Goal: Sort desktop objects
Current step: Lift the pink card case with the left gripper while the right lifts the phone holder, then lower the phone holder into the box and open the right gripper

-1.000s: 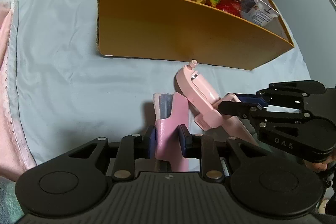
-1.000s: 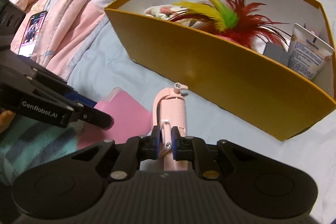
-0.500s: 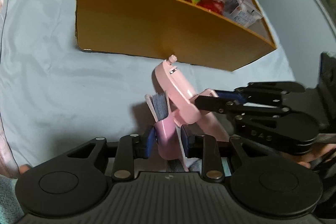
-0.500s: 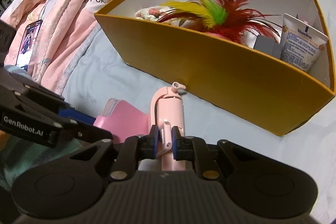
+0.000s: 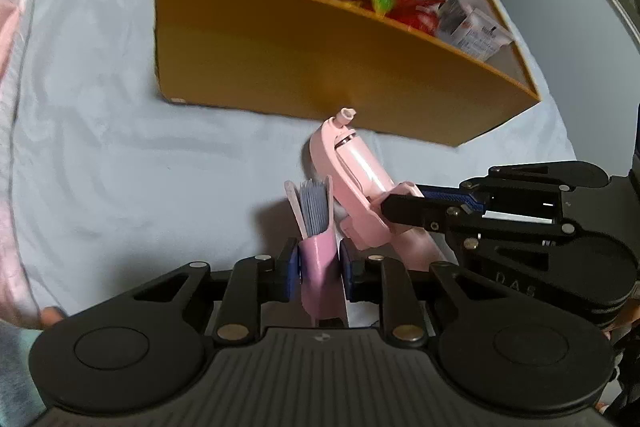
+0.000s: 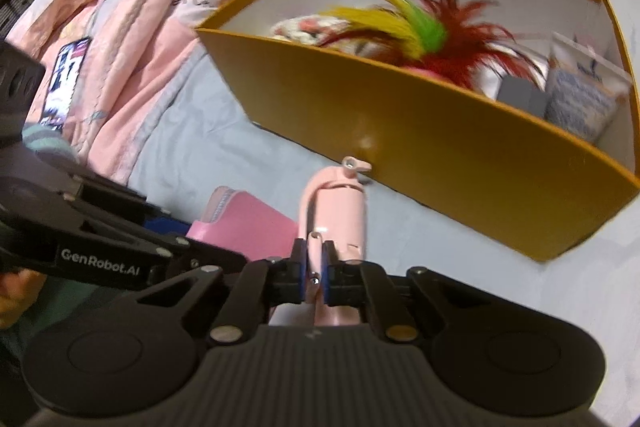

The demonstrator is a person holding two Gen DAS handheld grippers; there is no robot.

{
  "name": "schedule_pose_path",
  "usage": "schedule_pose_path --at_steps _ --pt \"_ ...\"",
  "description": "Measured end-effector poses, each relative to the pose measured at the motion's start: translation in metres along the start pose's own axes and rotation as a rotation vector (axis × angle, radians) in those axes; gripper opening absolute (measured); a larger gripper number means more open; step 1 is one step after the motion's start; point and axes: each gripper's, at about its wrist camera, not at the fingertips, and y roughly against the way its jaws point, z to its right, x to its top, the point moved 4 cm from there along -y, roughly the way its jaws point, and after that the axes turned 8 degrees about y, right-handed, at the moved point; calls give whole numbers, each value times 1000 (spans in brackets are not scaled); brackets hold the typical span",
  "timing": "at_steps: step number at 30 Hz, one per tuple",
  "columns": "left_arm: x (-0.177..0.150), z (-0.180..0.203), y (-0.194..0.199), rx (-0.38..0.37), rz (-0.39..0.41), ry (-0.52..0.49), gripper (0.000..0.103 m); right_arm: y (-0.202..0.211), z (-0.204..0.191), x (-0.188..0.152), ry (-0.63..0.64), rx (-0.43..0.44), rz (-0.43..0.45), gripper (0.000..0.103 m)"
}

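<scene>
While both tools work near the bed's middle, left tool (image 5: 319, 267) has its jaws closing, pads pressing the pink case (image 5: 319, 259) with grey sheets sticking out the top. Right tool (image 6: 315, 275) is clamped tight on a thin tab of the pink gadget (image 6: 340, 211), just beside the case. Orange box (image 6: 440, 155) sits just beyond on the grey bedsheet (image 5: 120, 147), holding a feather toy (image 6: 424, 35) and a tube (image 6: 580, 99).

Both grippers matte black: left gripper (image 5: 320, 265) and right gripper (image 6: 315, 273) with blue pads, brass-coloured rivets, ribbed bodies; white "GenRobot.AI" lettering, embossed "DAS".
</scene>
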Motion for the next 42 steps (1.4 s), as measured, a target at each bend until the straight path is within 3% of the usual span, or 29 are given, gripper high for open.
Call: schedule_pose_path --at_steps 13,18,24,28,31,42 --pt "14 17 82 -24 143 -84 24 82 -21 36 296 -52 46 6" --pt "43 28 114 -41 204 -128 24 120 -22 70 424 -98 83 6" --pt "95 30 134 -20 290 -138 24 137 4 120 589 -236 115 6" --pt "127 28 125 -9 301 -124 24 122 35 148 686 -305 82 6" --pt "144 28 115 -16 292 -123 24 101 56 163 754 -302 48 6" --pt "200 12 83 -4 274 -98 24 -3 88 202 902 -48 -59 6"
